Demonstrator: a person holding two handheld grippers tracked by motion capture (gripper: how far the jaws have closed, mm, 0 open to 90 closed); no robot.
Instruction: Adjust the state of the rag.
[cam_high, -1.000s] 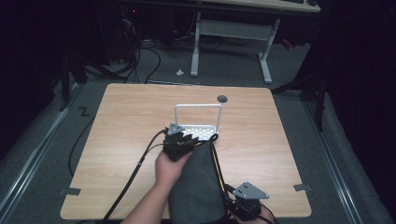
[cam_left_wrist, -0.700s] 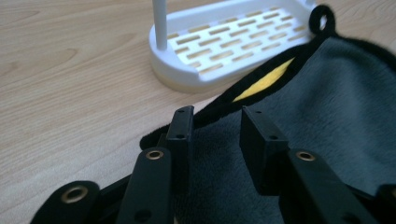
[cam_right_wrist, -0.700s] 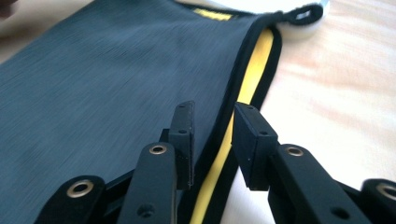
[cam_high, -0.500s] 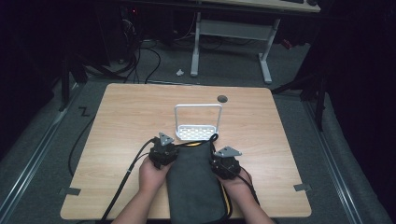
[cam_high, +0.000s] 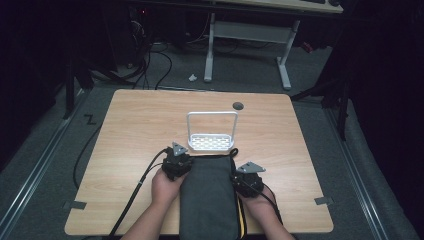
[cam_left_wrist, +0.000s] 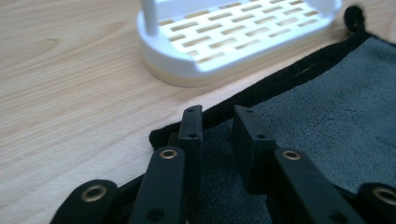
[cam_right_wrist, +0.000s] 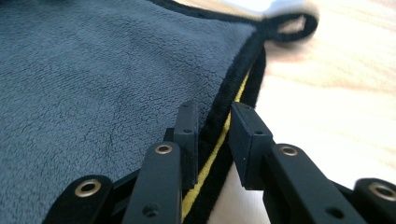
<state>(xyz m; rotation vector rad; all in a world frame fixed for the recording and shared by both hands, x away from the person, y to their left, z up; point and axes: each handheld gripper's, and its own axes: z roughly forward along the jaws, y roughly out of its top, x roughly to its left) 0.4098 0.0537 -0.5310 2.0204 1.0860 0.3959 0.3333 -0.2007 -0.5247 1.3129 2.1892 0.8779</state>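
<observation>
A dark grey towel (cam_high: 209, 200) with a black hem lies folded flat on the wooden table (cam_high: 135, 130), its far end by a white handled rack (cam_high: 211, 141). My left gripper (cam_high: 181, 161) sits at the towel's far left corner. In the left gripper view its jaws (cam_left_wrist: 219, 123) have just been closing and stand apart over the towel (cam_left_wrist: 327, 102) corner, pads not pressing. My right gripper (cam_high: 241, 176) is at the towel's right edge. In the right gripper view its jaws (cam_right_wrist: 215, 123) have been closing and straddle the hem with a gap; a yellow layer (cam_right_wrist: 210, 163) shows under the towel (cam_right_wrist: 93, 70).
The rack (cam_left_wrist: 233, 42) stands just beyond the towel, close ahead of the left gripper. A dark round grommet (cam_high: 238, 105) sits near the table's far edge. Cables trail from both grippers over the near edge. Bare tabletop lies to the left and right.
The towel, bunched up under the left hand a second ago, now lies flat. The right gripper moved from the table's near right corner to the towel's right edge. The left gripper sank.
</observation>
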